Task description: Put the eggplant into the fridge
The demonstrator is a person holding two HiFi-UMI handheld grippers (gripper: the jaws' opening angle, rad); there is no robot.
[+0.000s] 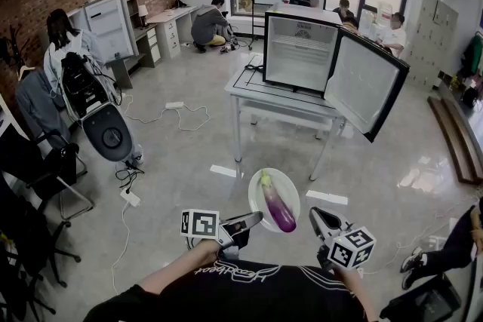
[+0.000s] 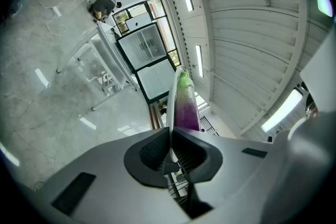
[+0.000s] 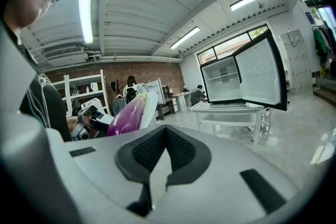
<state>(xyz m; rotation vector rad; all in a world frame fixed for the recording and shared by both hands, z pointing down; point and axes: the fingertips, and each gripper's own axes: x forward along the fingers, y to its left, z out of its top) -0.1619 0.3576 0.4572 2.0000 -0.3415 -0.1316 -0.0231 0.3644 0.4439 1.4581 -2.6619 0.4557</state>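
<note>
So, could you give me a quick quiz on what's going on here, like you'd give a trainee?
1. True or false: the fridge has its door open.
2. The left gripper is shut on: A a cup, B the rim of the plate, C nothing?
3. Which vegetable lies on that plate?
Key: 1 true; 2 B; 3 the eggplant.

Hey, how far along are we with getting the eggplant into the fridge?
Done: the fridge stands on the table with its door swung open. In hand: the left gripper is shut on the rim of a white plate carrying the eggplant, well short of the fridge; the right gripper is shut and empty. Left: carry it across and set the eggplant inside.
</note>
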